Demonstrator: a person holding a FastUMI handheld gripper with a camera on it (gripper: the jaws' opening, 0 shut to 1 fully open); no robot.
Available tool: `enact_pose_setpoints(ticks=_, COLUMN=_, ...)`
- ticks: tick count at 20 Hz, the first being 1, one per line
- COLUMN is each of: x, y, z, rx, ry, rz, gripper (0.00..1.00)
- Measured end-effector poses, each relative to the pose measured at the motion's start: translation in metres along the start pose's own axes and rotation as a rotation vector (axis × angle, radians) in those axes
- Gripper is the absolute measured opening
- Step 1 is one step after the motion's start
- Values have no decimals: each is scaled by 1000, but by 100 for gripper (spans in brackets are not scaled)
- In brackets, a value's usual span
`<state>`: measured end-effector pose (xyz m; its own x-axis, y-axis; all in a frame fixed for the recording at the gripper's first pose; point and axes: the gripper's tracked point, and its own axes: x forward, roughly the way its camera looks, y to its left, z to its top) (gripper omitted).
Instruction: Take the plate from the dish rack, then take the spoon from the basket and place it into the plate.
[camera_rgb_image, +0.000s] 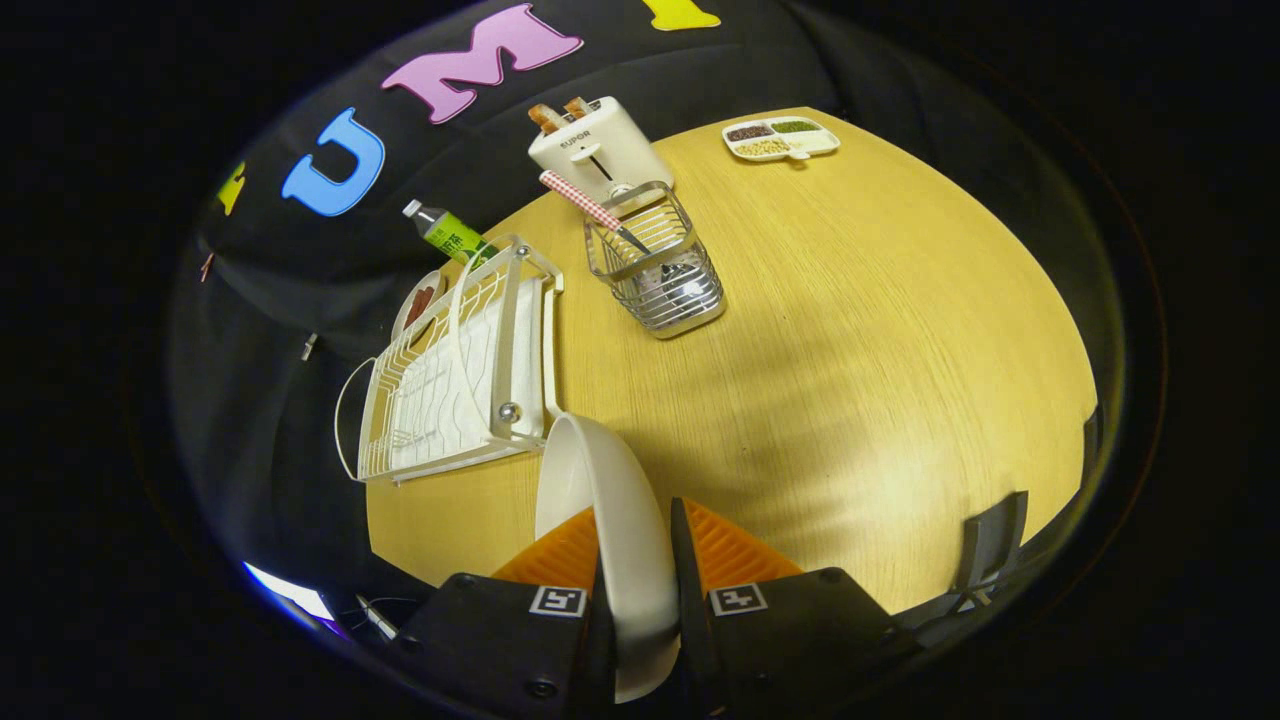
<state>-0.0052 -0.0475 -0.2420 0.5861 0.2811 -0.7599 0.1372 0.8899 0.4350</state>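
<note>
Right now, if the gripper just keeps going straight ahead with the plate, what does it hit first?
The gripper, shut on the plate, points roughly at the wire basket holding the spoon. That looks like the first obstacle, with bare table before it; the dish rack sits just beside the line. Depth is uncertain.

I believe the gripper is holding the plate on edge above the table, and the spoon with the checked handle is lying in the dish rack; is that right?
Not quite. The gripper does hold the plate on edge above the table, but the gripper view shows the spoon standing in the wire basket, not in the dish rack beside it.
</note>
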Motion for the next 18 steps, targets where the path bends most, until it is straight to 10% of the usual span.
enact_pose_setpoints(ticks=11, x=10, y=-47, z=-7, rx=7, ry=7, rz=-26, gripper=47)
enact_pose_setpoints(ticks=18, x=-11, y=-32, z=47, rx=-134, ry=-161, rz=-62, gripper=99)
